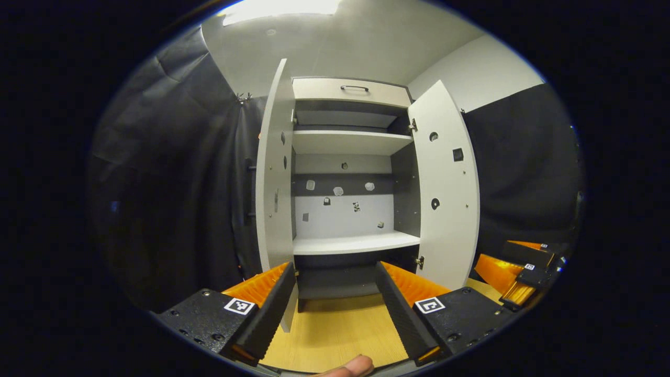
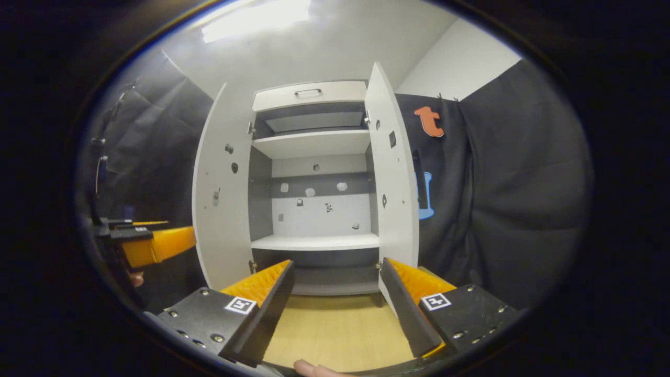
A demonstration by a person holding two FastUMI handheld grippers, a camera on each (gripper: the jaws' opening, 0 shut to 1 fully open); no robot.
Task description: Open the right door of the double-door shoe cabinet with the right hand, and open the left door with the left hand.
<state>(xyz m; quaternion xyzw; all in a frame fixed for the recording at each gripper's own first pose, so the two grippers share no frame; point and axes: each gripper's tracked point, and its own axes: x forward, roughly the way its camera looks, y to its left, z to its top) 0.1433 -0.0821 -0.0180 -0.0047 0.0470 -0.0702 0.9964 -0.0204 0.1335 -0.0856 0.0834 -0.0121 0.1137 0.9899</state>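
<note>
Cabinet (image 1: 345,173) with both doors swung wide, standing on the wood floor (image 1: 335,324).

Left door (image 1: 273,173) and right door (image 1: 445,183) out past the shelves (image 1: 356,243) (drawer (image 1: 350,90) above, closed). Left gripper (image 1: 335,309) released, fingers spread, gripping nothing, back from the cabinet front. Right gripper (image 2: 337,309) likewise spread and empty, facing the right door (image 2: 392,173).

A light wooden floor (image 1: 335,330) carries the open shoe cabinet (image 1: 345,141), which stands directly on it.
</note>
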